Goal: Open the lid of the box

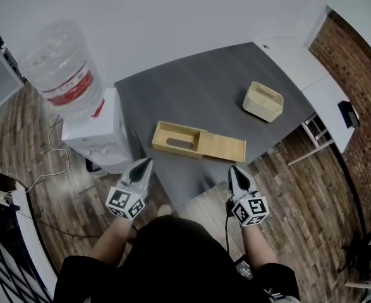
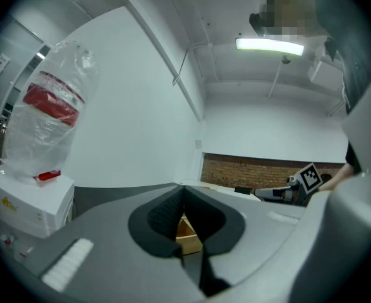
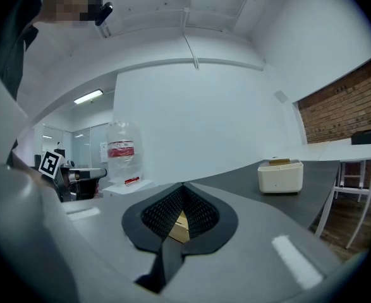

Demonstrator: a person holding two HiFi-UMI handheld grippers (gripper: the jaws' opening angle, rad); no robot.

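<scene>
Wooden box (image 1: 179,139) lies on the table (image 1: 191,87) at twelve o'clock, its lid (image 1: 223,148) seemingly slid partly toward three o'clock. Left gripper (image 1: 146,165) and right gripper (image 1: 236,172) hang near us, closed and empty. Next, we think, comes a reach forward with opened jaws.

Bright overhead strip light (image 2: 268,45); fisheye-warped, dark-vignetted edges.

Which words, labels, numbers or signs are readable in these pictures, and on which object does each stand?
No text can be read.
Red label on the water bottle: print too blurred.
Square markers on the left claw and right claw: patterns only, no words.
</scene>
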